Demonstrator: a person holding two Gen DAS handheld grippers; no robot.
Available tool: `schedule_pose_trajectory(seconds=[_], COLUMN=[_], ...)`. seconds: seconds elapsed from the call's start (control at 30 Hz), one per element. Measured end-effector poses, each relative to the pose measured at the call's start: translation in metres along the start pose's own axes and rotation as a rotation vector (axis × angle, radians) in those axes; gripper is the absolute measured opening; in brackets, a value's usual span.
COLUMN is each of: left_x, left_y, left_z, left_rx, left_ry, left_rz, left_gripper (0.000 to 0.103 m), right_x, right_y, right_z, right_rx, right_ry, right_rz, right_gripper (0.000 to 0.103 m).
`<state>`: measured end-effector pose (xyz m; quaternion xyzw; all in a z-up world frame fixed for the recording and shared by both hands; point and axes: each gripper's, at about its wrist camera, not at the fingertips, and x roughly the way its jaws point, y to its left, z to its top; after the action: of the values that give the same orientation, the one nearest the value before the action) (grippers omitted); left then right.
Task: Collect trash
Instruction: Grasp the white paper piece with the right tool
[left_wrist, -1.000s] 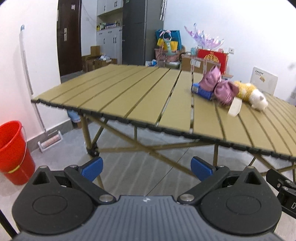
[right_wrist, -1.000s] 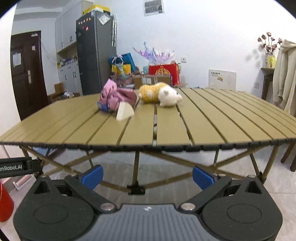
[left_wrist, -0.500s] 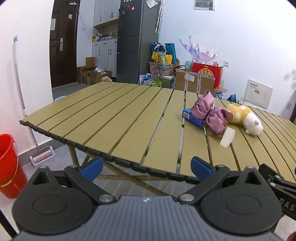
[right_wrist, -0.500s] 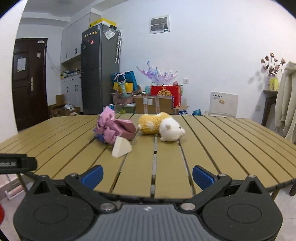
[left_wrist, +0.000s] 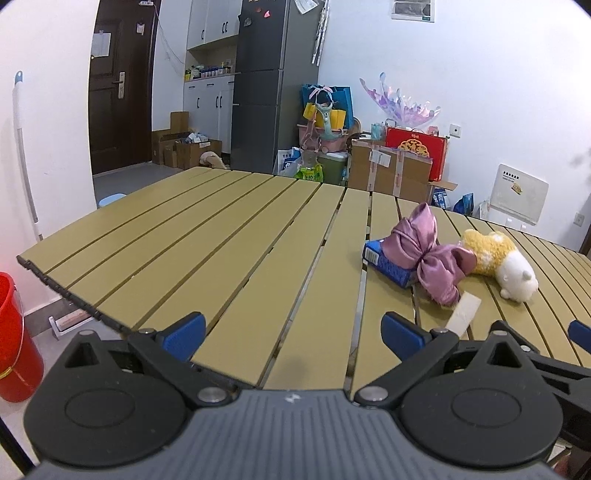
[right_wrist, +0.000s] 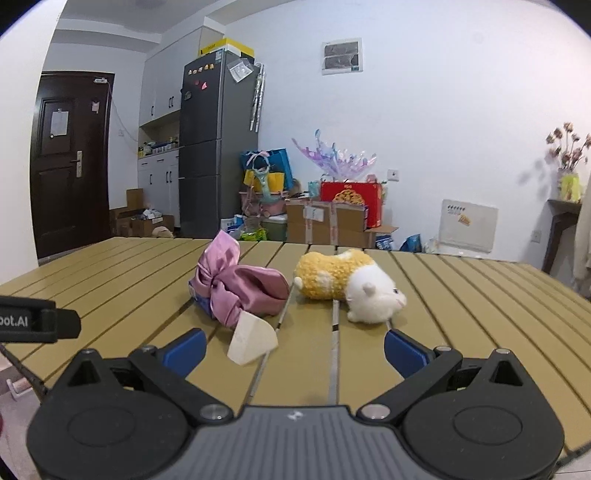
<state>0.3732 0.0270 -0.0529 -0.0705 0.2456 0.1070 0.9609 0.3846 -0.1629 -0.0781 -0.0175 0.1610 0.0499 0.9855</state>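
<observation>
Hovering over slatted table (left_wrist: 229, 236): left gripper (left_wrist: 293, 332), right gripper (right_wrist: 293, 345), jaws spread, empty; paper scrap (right_wrist: 252, 341) beside pink bow (right_wrist: 240, 286).

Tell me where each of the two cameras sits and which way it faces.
Left wrist view: sits on the left gripper, low over the slatted table's near edge, facing across it; its open blue jaws show, and the right gripper's tip at the right edge.
Right wrist view: sits on the right gripper, facing the pink bow, plush toy and paper scrap; its open jaws show, and the left gripper at the left edge.
Shared: table, bow, toy, scrap, fridge.
</observation>
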Motion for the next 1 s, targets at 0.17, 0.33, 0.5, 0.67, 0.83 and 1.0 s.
schedule_pose_trajectory(seconds=[0.17, 0.33, 0.5, 0.67, 0.83, 1.0], left_x=[0.014, 0.028, 0.034, 0.036, 0.037, 0.04], left_y=[-0.007, -0.007, -0.003, -0.006, -0.014, -0.023], left_z=[0.008, 0.012, 0.012, 0.01, 0.011, 0.014], left_rx=[0.015, 0.019, 0.007, 0.012, 0.009, 0.005], left_ry=[-0.003, 0.003, 0.021, 0.029, 0.031, 0.027], left_rz=[0.008, 0.022, 0.028, 0.024, 0.012, -0.003], left_gripper=[0.103, 0.103, 0.103, 0.103, 0.103, 0.103], right_x=[0.025, 0.05, 0.072, 0.079, 0.075, 0.072], right_y=[-0.001, 0.006, 0.017, 0.019, 0.019, 0.016], right_z=[0.006, 0.012, 0.011, 0.01, 0.007, 0.007], right_rx=[0.022, 0.029, 0.027, 0.027, 0.04, 0.057], right_ry=[0.019, 0.064, 0.13, 0.173, 0.172, 0.155], right_rz=[0.02, 0.046, 0.054, 0.064, 0.094, 0.084], right_gripper=[0.096, 0.087, 0.068, 0.046, 0.034, 0.027])
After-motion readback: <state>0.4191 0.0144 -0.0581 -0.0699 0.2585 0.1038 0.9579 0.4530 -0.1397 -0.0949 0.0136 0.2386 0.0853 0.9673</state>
